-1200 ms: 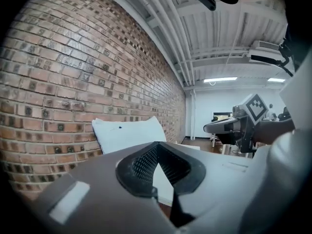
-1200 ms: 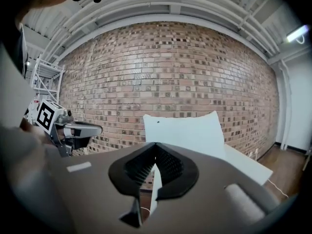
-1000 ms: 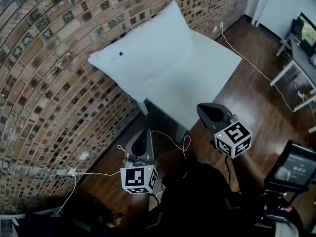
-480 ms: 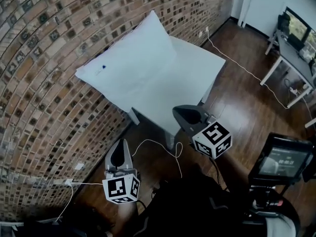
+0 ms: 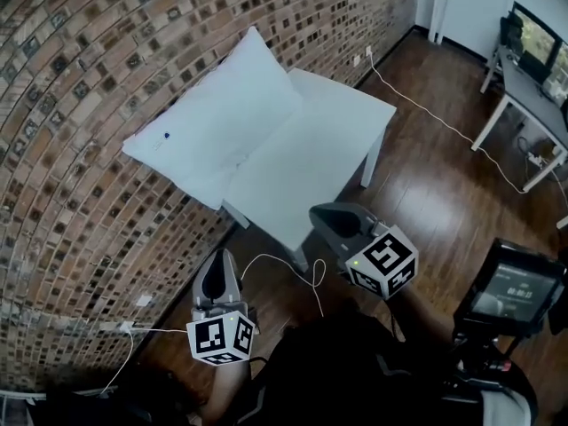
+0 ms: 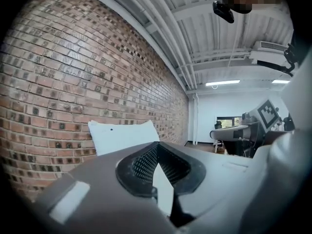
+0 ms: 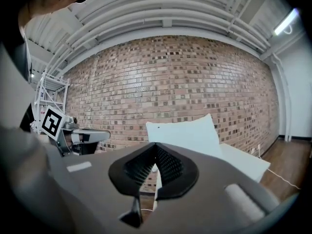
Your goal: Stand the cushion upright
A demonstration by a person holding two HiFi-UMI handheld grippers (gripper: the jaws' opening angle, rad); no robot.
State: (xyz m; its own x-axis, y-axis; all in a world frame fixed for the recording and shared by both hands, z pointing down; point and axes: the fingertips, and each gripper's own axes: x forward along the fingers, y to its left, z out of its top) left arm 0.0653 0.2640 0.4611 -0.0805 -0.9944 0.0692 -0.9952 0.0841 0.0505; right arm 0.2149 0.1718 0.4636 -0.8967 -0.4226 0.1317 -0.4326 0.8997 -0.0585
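A white cushion (image 5: 217, 122) stands upright on a white table (image 5: 328, 145), leaning against the brick wall (image 5: 80, 78); a small dark dot marks its upper left. It shows as a white cushion (image 6: 122, 135) in the left gripper view and a white cushion (image 7: 183, 133) in the right gripper view. My left gripper (image 5: 216, 278) is shut and empty, off the table's near corner, well short of the cushion. My right gripper (image 5: 330, 223) is shut and empty too, just off the table's near edge. Both point level toward the wall.
A white cable (image 5: 284, 269) loops on the wooden floor (image 5: 435, 185) under the table's near end, another runs along the floor to a wall socket. A desk with a monitor (image 5: 532, 69) stands at the right. A camera screen on a stand (image 5: 510, 291) is at the lower right.
Both grippers have drawn back from the table, toward me; the table and cushion now lie farther off and more to the left in the head view. The cushion has kept its pose.
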